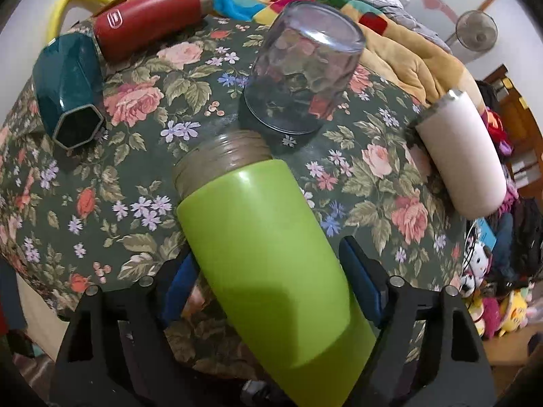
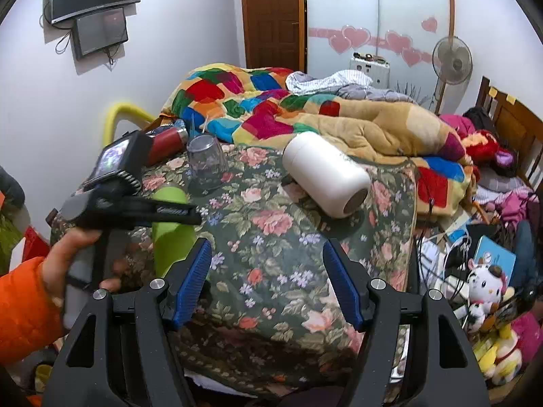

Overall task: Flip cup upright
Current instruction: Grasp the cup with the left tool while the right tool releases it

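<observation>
A lived-in bedroom in a home. A patchwork quilt (image 2: pixel 258 101) is lying heaped over the bed, a tan blanket (image 2: pixel 383 125) bunching up beside it. A floral cloth (image 2: pixel 271 237) is covering the near end. A wooden door (image 2: pixel 271 17) is standing shut in the far wall; pink heart stickers (image 2: pixel 356 35) are running across a pale wardrobe front. Two dark screens (image 2: pixel 95 6) are hanging on the wall at left. A pedestal fan (image 2: pixel 451 61) is standing by the wooden headboard (image 2: pixel 509 125). Plush toys (image 2: pixel 485 291) are piling up off the cloth's right edge.
</observation>
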A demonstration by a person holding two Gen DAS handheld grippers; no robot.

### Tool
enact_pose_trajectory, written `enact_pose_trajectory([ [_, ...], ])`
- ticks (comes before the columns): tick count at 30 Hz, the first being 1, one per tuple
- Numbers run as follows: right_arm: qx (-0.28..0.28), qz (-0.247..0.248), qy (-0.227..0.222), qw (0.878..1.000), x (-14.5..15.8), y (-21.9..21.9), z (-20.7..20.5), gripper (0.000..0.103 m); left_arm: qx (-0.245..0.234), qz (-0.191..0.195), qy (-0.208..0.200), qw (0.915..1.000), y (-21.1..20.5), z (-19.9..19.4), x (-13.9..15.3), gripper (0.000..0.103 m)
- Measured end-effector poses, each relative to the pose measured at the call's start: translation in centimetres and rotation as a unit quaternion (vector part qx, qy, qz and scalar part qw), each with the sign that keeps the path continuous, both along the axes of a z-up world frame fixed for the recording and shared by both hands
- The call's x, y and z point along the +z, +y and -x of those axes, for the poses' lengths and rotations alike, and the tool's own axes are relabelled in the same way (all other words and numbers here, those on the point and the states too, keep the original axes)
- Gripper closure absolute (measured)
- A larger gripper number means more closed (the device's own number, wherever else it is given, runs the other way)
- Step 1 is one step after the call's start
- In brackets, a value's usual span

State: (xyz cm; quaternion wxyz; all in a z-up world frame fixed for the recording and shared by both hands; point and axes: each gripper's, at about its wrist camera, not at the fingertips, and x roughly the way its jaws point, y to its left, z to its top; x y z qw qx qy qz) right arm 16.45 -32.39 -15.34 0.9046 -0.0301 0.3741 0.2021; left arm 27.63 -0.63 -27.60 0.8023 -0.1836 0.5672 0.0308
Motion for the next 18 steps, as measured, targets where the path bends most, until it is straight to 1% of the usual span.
enact_pose_trajectory([
  [3,0.001,-0.002,0.003,1.000,-0.2,-0.3,0.5,0.038,0.007,0.003,-0.004,1.0000,0.0,-0.1,0.2,0.027],
  [5,0.000,-0.001,0.003,1.000,-0.2,-0.4,0.6,0.038,0.007,0.006,-0.011,0.9999,0.0,0.1,0.6,0.032],
  [8,-0.003,0.003,0.001,1.000,-0.2,-0.5,0.8,0.038,-0.011,-0.003,-0.041,0.9991,-0.7,0.6,2.4,0.037],
  [11,-0.007,0.005,-0.001,1.000,-0.1,-0.7,0.7,0.038,-0.039,-0.021,-0.083,0.9955,-1.7,1.7,5.2,0.040],
  [13,-0.009,0.004,-0.002,1.000,0.0,-0.8,0.7,0.038,-0.059,-0.036,-0.114,0.9911,-2.6,2.4,7.2,0.041],
  [14,-0.010,0.004,-0.003,1.000,0.0,-0.8,0.7,0.038,-0.071,-0.052,-0.136,0.9868,-3.2,3.1,8.4,0.041],
  [17,-0.014,0.001,-0.005,1.000,0.1,-0.9,0.6,0.038,-0.083,-0.085,-0.181,0.9764,-4.2,4.7,11.0,0.041],
  [18,-0.015,-0.002,-0.005,1.000,0.2,-1.0,0.6,0.038,-0.084,-0.093,-0.190,0.9738,-4.8,4.7,11.4,0.041],
])
